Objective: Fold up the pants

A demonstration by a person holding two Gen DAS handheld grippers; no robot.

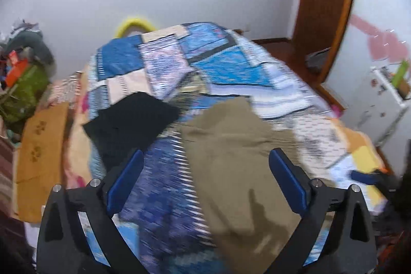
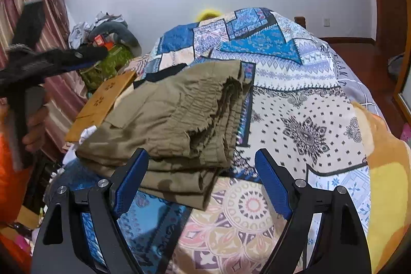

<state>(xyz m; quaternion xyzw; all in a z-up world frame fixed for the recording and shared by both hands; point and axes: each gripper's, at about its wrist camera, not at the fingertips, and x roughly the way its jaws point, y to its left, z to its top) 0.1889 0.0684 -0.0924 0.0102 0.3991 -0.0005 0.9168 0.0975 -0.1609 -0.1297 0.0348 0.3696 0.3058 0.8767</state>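
Observation:
Khaki pants (image 2: pixel 169 117) lie folded in several layers on the patterned bedspread (image 2: pixel 303 104), the elastic waistband facing right. They also show in the left wrist view (image 1: pixel 236 153), blurred. My right gripper (image 2: pixel 203 156) is open and empty, just above the near edge of the pants. My left gripper (image 1: pixel 205 156) is open and empty above the pants and bedspread (image 1: pixel 167 184); it also shows in the right wrist view (image 2: pixel 51 60), held up at the far left.
A folded black garment (image 1: pixel 131 120) lies on the bed left of the pants. A tan board (image 2: pixel 102 99) lies along the bed's left edge. A clothes pile (image 2: pixel 108 43) sits by the wall. A white cabinet (image 1: pixel 385 104) stands right.

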